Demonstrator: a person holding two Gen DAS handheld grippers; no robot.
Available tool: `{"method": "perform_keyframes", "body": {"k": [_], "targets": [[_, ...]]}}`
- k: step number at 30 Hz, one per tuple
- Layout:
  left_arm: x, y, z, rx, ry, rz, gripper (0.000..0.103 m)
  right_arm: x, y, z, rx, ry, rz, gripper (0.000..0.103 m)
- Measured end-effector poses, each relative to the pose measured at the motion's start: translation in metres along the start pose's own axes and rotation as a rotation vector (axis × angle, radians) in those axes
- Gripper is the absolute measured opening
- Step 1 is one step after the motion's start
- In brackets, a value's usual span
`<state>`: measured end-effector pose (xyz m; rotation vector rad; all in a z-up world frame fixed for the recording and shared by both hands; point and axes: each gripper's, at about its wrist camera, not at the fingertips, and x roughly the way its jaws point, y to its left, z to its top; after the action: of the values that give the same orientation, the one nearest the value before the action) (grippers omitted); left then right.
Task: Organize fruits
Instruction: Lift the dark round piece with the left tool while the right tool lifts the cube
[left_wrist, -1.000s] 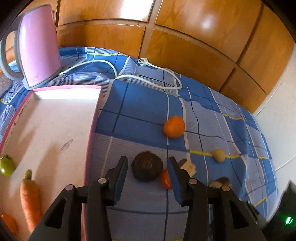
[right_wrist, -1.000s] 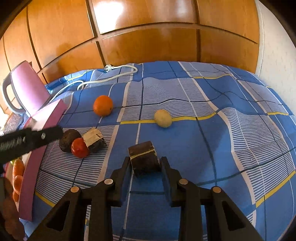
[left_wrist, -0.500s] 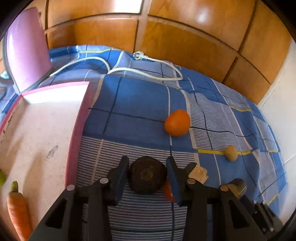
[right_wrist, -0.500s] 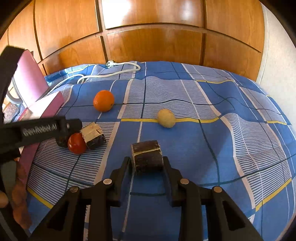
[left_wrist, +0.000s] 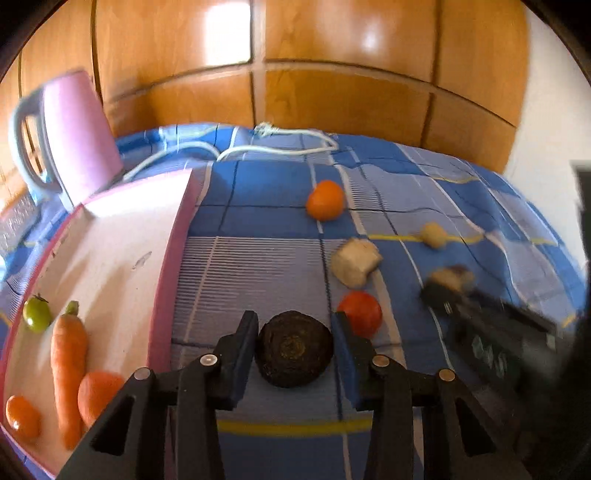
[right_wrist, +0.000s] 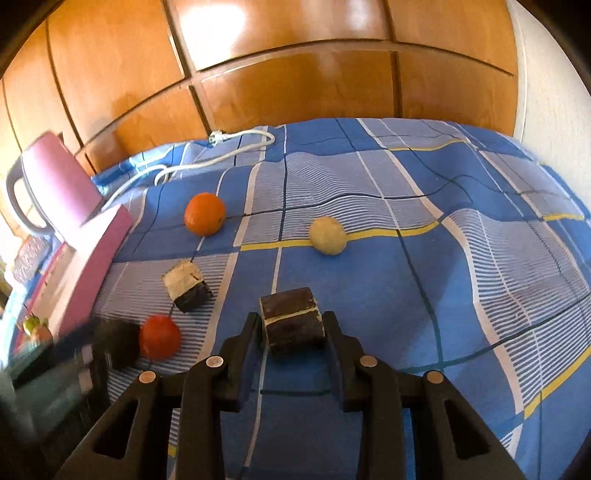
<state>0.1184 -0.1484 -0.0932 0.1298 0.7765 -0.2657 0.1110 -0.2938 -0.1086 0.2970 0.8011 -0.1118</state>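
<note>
Bed (right_wrist: 461, 229) in blue check, wood panelling behind. Pink kettle (left_wrist: 79, 133) far left of both tongs, white cord trailing from it.

Pink-rimmed tray (left_wrist: 168, 266) left of the left tongs (left_wrist: 294, 341); on it a carrot (left_wrist: 68, 369), a green tomato (left_wrist: 36, 314) and orange pieces.

Left tongs narrow, clamped on a dark round lump (left_wrist: 294, 349), pads against both its sides. Red tomato (left_wrist: 360, 314) just right of them; orange (left_wrist: 325, 200) well ahead.

Right tongs (right_wrist: 291, 328) narrow, pads pressed to a dark layered block (right_wrist: 291, 319). A second block (right_wrist: 186, 284) ahead-left, a pale ball (right_wrist: 328, 235) ahead.

Step in hand, by my reading: both pieces gripped, lift not yet made. Next: raise each clear of the cover and carry it to its place, the lump probably over the tray rim. Which items count as fruit I cannot tell.
</note>
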Motion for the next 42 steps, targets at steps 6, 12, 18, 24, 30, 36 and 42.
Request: {"method": "perform_keyframes", "body": {"k": [6, 12, 18, 24, 30, 36, 42], "targets": [[0.007, -0.001, -0.011, -0.003, -0.016, 0.009, 0.043, 0.0, -0.003, 0.001, 0.014, 0.002, 0.021, 0.034], [0.01, 0.002, -0.016, -0.019, -0.04, -0.003, 0.043, -0.001, -0.007, 0.002, 0.041, 0.006, 0.033, 0.03], [0.011, -0.001, -0.018, 0.007, -0.055, 0.006, 0.043, -0.001, -0.003, 0.002, 0.02, 0.007, 0.016, 0.03], [0.011, 0.0, -0.019, 0.013, -0.055, -0.002, 0.044, -0.001, -0.006, 0.002, 0.041, 0.009, 0.03, 0.03], [0.012, -0.001, -0.02, 0.015, -0.066, 0.001, 0.044, -0.001, -0.005, 0.002, 0.038, 0.01, 0.033, 0.032], [0.01, -0.001, -0.021, 0.017, -0.071, 0.0, 0.044, -0.001, -0.004, 0.001, 0.032, 0.005, 0.019, 0.03], [0.011, -0.001, -0.021, 0.018, -0.07, 0.001, 0.043, -0.001, 0.003, 0.001, -0.014, 0.003, -0.016, 0.029]]}}
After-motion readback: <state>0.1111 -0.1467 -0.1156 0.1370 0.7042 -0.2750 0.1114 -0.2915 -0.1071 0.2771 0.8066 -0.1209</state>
